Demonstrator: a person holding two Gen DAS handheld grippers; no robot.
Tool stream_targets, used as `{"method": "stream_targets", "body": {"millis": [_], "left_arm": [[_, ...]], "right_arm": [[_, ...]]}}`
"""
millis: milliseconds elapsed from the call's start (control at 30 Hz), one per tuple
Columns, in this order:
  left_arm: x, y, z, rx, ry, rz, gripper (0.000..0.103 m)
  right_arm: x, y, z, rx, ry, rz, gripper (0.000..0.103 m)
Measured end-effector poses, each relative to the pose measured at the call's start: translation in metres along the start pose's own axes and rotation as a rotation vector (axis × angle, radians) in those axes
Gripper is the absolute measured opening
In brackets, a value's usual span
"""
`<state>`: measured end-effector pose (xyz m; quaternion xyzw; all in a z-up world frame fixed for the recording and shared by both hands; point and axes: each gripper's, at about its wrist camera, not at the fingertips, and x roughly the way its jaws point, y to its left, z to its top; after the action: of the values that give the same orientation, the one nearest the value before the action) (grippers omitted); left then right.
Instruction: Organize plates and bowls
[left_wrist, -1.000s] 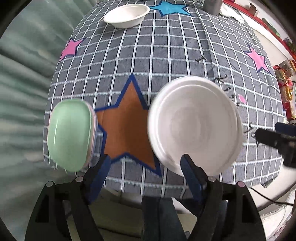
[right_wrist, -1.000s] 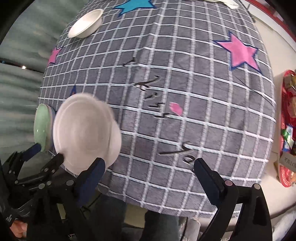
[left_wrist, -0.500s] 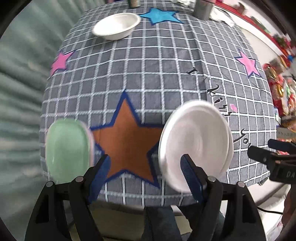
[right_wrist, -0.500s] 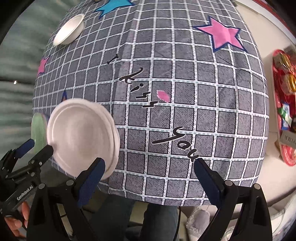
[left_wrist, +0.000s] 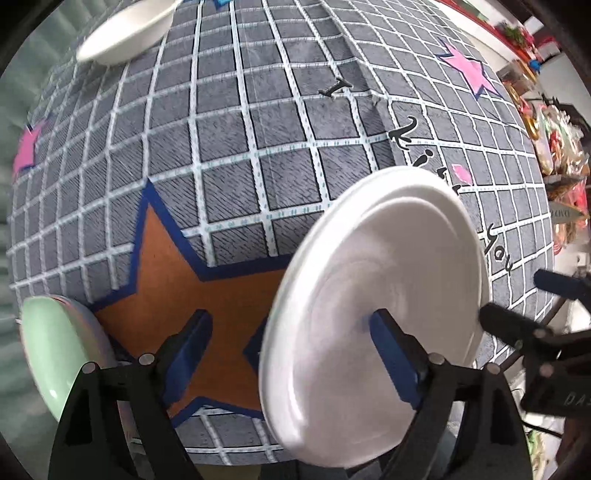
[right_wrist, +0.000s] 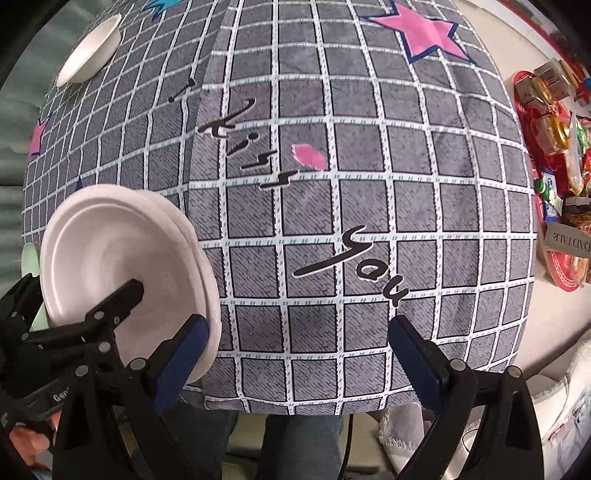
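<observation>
A stack of white plates (left_wrist: 376, 295) lies near the table's front edge, on the grey checked cloth. My left gripper (left_wrist: 291, 356) points down over its left part. The jaws are opening: one finger is above the plates, the other above the orange star (left_wrist: 177, 277), and neither pad presses on anything. My right gripper (right_wrist: 299, 362) stands wide open just right of the plates (right_wrist: 118, 258), with only cloth between its fingers. A pale green plate (left_wrist: 55, 350) rests at the front left edge. A white bowl (left_wrist: 125, 33) sits far back on the left.
The cloth-covered table (right_wrist: 369, 184) ends just below both grippers. A person's legs (right_wrist: 295, 443) show under the edge. A red tray of packaged snacks (right_wrist: 554, 177) stands off the table's right side. A hand (right_wrist: 29, 439) grips the left tool.
Both grippers have sunk closer to the table and rolled a little, so the plates look larger. The left gripper's jaws have spread wider. The plates, green plate and bowl have not moved.
</observation>
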<state>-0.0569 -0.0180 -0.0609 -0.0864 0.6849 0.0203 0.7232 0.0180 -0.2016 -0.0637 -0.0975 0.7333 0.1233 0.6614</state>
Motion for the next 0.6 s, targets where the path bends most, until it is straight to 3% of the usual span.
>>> {"method": "stream_targets", "body": {"millis": [200, 300, 433, 600], "left_arm": [[-0.066, 0.015, 0.003, -0.042, -0.163, -0.036, 0.09], [-0.077, 0.022, 0.003, -0.086, -0.205, -0.035, 0.09], [-0.049, 0.036, 0.009, -0.126, -0.142, -0.053, 0.09], [-0.003, 0.024, 0.009, -0.029, -0.048, -0.015, 0.09]], "right_arm": [[-0.032, 0.001, 0.007, 0.02, -0.069, 0.024, 0.098], [-0.032, 0.006, 0.01, 0.004, -0.061, 0.023, 0.099], [-0.011, 0.011, 0.006, 0.0, -0.027, -0.008, 0.098], [0.004, 0.019, 0.003, -0.004, -0.003, -0.024, 0.099]]}}
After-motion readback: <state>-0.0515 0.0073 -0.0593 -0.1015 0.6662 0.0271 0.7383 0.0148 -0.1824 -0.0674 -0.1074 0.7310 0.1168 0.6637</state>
